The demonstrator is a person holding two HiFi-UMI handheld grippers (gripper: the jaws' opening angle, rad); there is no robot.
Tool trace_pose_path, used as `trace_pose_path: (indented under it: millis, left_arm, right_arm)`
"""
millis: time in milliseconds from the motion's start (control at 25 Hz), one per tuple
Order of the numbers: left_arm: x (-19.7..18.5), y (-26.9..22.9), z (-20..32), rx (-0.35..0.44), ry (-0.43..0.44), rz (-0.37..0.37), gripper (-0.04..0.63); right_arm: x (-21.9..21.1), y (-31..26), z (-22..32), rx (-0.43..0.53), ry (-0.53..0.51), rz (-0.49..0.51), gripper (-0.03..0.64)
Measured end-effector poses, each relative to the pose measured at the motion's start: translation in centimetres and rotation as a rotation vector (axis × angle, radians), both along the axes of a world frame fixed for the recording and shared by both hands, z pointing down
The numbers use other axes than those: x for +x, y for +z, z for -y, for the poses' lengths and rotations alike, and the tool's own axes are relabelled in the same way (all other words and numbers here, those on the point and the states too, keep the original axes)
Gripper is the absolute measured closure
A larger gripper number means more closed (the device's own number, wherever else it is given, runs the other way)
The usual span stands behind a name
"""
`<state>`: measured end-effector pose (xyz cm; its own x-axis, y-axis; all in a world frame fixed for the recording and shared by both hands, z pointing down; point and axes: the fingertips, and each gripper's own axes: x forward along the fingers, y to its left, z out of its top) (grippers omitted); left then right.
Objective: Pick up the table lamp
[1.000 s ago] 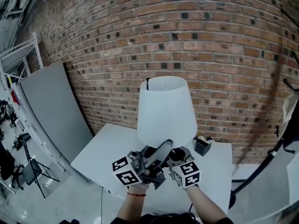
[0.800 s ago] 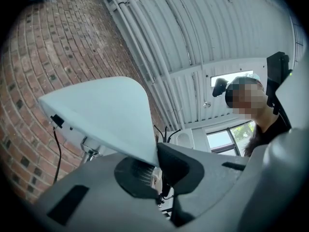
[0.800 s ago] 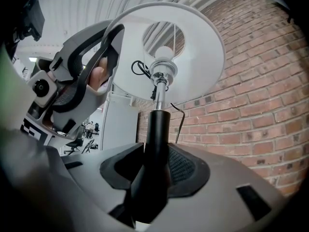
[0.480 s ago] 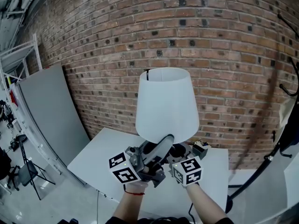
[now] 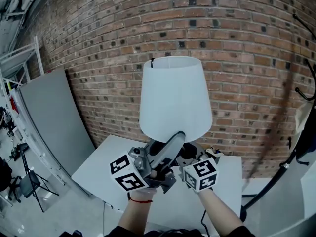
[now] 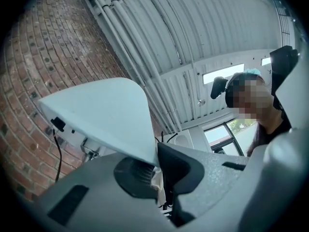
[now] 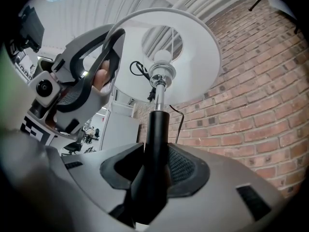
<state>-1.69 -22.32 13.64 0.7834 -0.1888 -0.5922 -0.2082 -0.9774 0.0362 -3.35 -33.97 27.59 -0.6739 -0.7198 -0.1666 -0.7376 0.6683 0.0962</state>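
The table lamp has a white cone shade (image 5: 175, 98) and a black stem (image 7: 157, 139) with a chrome socket and bulb (image 7: 159, 71). It hangs in the air above the white table (image 5: 98, 167). My right gripper (image 5: 189, 158) is shut on the black stem just under the shade, with both ribbed pads (image 7: 181, 166) pressed against it. My left gripper (image 5: 176, 139) reaches up to the shade's lower rim (image 6: 140, 153). The thin rim sits between its jaws, which are opening slightly. The lamp's base is hidden behind the grippers.
A brick wall (image 5: 232, 43) stands close behind the lamp. A small black box (image 5: 214, 153) sits at the table's far right edge. A grey panel (image 5: 54, 117) leans at the left. A black stand (image 5: 296, 157) rises at the right. A person shows in the left gripper view.
Both grippers and the lamp have risen together. The shade now sits higher against the brick wall, and the grip on the stem is the same.
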Motion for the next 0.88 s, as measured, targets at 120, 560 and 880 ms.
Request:
trace_pose_path:
  millis: [120,560,880]
  left_arm:
    - [0.1,-0.7,-0.4,0.014,0.003,0.008,0.580]
    - [0.6,-3.2,-1.6,0.060,0.007,0.025,0.580]
    - [0.9,-4.5,-2.4,0.086,0.004,0.028,0.580]
  right_arm:
    - [0.1,-1.0,-0.2,0.024,0.000,0.005,0.466]
    - [0.5,-4.3,-0.5,0.086,-0.006,0.011,0.466]
    - [0.7,-6.2,-0.9,0.123,-0.018,0.011,0.466]
